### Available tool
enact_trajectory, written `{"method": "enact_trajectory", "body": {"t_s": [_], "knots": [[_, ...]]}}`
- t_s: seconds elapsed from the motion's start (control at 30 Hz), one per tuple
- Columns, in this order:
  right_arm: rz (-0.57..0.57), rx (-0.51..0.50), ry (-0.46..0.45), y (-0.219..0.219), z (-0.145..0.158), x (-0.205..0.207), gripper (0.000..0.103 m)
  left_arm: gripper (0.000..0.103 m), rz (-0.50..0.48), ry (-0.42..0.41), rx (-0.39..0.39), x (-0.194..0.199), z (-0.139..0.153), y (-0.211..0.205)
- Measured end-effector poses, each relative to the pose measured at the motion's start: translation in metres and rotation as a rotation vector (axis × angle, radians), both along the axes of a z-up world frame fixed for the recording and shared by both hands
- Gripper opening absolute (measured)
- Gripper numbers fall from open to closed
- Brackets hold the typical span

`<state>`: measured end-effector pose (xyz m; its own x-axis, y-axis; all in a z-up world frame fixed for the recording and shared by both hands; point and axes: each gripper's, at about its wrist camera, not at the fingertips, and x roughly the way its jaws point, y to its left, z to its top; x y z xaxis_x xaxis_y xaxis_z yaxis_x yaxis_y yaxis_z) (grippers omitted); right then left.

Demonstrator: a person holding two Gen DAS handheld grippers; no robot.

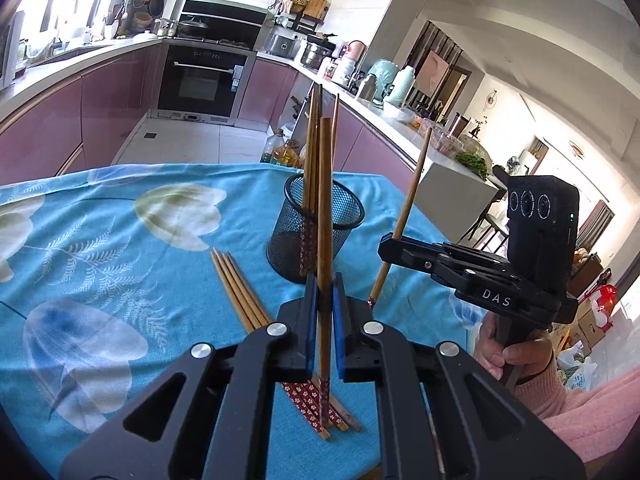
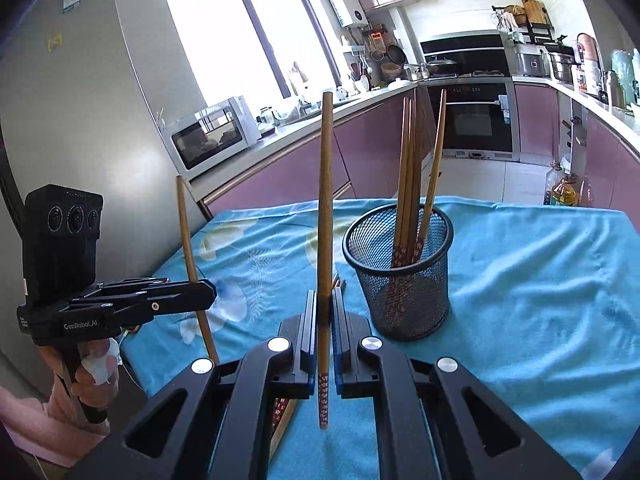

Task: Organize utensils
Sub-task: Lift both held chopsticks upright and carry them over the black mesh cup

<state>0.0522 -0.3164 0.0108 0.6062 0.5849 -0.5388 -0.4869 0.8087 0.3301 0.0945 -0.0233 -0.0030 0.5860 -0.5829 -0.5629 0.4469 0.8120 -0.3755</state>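
Turquoise floral cloth (image 1: 120, 220) covers the table; mauve kitchen cabinets (image 1: 100, 100) behind.

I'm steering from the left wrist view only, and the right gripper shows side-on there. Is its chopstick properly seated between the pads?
Observer: Yes. In the right wrist view the brown wooden chopstick stands upright between the blue pads of the right gripper. Its red patterned end hangs below them.
Operator: Where is the cup from that side?
Observer: The black wire-mesh cup stands just right of that chopstick, apart from it.
Operator: And my own gripper, side-on?
Observer: The left gripper is shut on its thin wooden chopstick, which sticks out well above and below it, top leaning left.
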Motion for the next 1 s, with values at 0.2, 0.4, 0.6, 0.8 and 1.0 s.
{"method": "enact_trajectory", "body": {"t_s": [0.2,0.4,0.6,0.8,1.0], "knots": [[-0.006,0.005,-0.029,-0.003,0.010,0.003,0.006,0.008,-0.007,-0.022,-0.010,0.008,0.010,-0.005],[-0.022,0.009,-0.059,-0.008,0.022,0.006,0.006,0.008,-0.004,-0.046,-0.017,0.016,0.022,-0.011],[-0.037,0.009,-0.090,-0.015,0.035,0.010,0.006,0.008,-0.001,-0.067,-0.009,0.028,0.033,-0.017],[-0.047,0.011,-0.120,-0.017,0.049,0.015,0.006,0.008,0.003,-0.102,-0.006,0.038,0.048,-0.022],[-0.054,0.017,-0.142,-0.018,0.057,0.023,0.006,0.008,0.010,-0.132,0.003,0.046,0.065,-0.025]]}}
